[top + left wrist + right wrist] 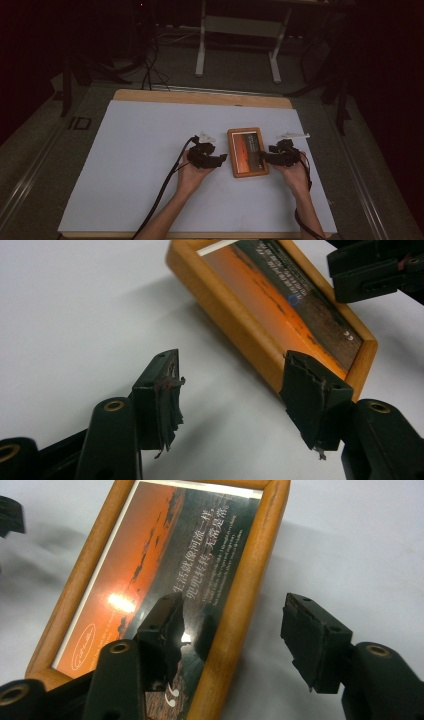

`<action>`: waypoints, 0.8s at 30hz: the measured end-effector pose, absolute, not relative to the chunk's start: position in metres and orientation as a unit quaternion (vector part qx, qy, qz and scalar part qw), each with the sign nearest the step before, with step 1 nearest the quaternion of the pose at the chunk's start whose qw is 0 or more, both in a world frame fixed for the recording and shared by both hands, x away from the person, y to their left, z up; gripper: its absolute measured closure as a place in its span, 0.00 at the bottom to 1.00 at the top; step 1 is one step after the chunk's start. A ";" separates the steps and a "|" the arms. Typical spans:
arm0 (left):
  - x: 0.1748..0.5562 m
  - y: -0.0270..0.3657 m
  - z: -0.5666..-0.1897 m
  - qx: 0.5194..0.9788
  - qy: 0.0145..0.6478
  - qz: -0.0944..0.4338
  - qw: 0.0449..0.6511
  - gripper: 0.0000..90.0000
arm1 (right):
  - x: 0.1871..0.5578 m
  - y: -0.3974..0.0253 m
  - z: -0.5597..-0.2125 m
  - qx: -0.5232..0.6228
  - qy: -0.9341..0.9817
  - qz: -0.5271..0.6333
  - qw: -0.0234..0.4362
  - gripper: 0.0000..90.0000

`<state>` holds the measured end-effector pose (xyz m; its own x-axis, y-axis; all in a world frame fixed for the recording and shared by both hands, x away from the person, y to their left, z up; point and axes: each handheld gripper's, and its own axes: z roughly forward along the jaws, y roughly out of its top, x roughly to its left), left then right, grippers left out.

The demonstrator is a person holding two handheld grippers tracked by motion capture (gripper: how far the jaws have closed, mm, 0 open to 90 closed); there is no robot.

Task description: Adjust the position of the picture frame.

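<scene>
Tongs, two pairs, both spread wide and gripping nothing: your right gripper (266, 156) straddles the right-hand rail of the wooden picture frame (247, 152), one jaw hanging over the glass and the other out over the table; your left gripper (220, 159) sits just beside the frame's left edge, one jaw close against the wood, the other well out over bare surface. Item in hand: the frame, lying flat and face up on the white table sheet (140, 150), right of centre, between the two grippers, sunset print with pale lettering under glass. Risk one: closing the right jaws here puts a pad (165, 625) on the glazing, which is smooth and reflective; expect slip, or a scratch from the worn pad edge. Risk two: the left pads (167, 400) are frayed, with loose strips hanging, so grip on the rounded rail looks unreliable. Risk three: lifting from one rail alone likely tips the frame, which may swing down or drop flat. Risk four: pushing from the left without a counterhold probably slides the frame across the smooth sheet rather than seating it between the jaws.
</scene>
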<state>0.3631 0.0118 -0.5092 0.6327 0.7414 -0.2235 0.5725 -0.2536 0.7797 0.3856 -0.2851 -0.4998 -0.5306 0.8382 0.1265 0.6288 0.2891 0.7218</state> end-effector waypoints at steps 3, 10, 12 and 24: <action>0.366 0.002 -0.512 0.788 0.413 0.086 0.449 0.44 | 0.388 -0.285 -0.503 0.464 0.791 0.378 0.127 0.43; 0.370 -0.013 -0.516 0.792 0.411 0.075 0.446 0.43 | 0.390 -0.284 -0.506 0.462 0.790 0.388 0.110 0.39; 0.371 -0.020 -0.519 0.792 0.411 0.067 0.446 0.43 | 0.391 -0.283 -0.508 0.462 0.789 0.392 0.102 0.37; 0.375 -0.035 -0.531 0.796 0.420 0.052 0.433 0.41 | 0.394 -0.279 -0.519 0.465 0.789 0.395 0.074 0.33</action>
<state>0.3752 -0.0348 -0.5309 0.6423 0.7131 -0.2811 0.6234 -0.2726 0.7329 0.3939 -0.2788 -0.5191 -0.5567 0.7920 0.2506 0.6747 0.2550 0.6926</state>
